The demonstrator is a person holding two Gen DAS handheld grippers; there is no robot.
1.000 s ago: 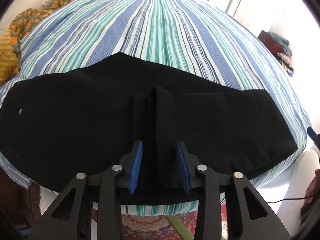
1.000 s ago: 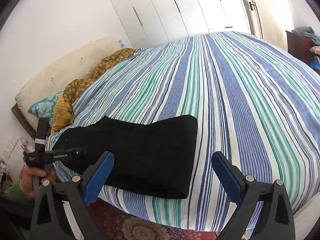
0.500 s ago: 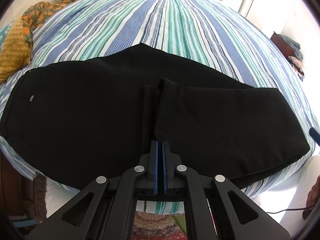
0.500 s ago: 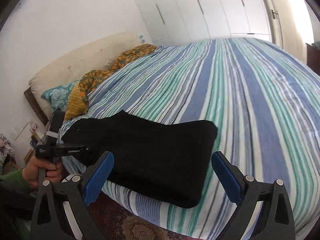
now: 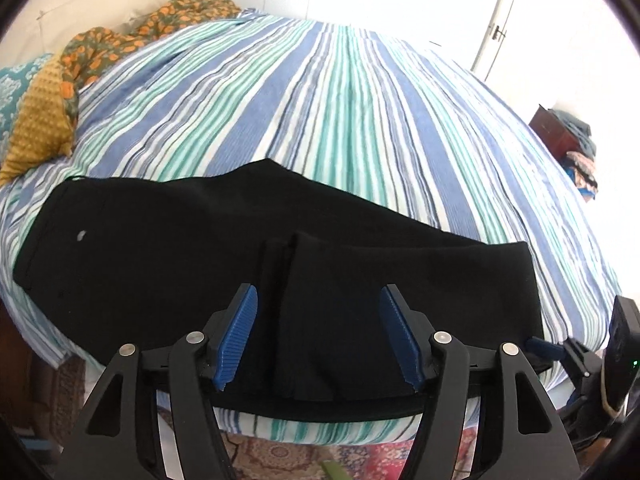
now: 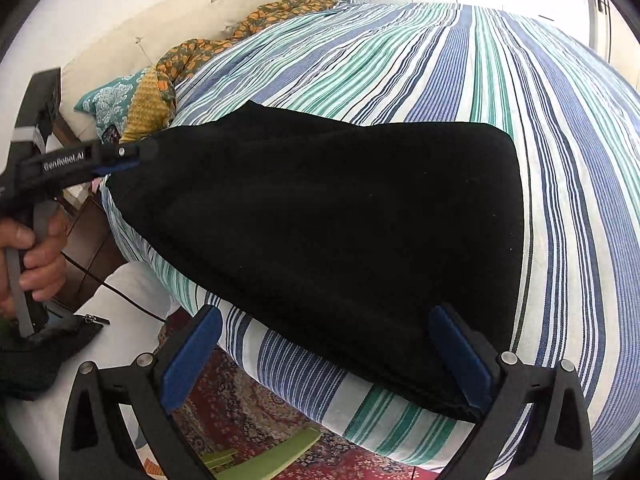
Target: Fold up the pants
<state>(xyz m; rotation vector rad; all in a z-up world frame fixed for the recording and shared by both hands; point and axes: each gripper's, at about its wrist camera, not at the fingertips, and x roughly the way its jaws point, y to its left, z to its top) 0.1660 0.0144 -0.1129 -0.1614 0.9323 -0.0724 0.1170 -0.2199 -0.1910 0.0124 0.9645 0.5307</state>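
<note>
Pants (image 5: 168,264) black, folded on bedspread (image 5: 340,112)

"GenRobot.AI" on left gripper (image 6: 120,160)

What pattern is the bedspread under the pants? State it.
The bedspread has blue, teal and white stripes; the left wrist view shows it best.

Bright daylight floods in from the right, washing the white cupboard doors (image 5: 460,8) out to pure glare. The black pants (image 6: 340,216) swallow all detail, one flat dark mass. Strong fisheye bulge bends the striped bed (image 5: 340,100), dark vignette rings both views, edges look slightly soft.
</note>
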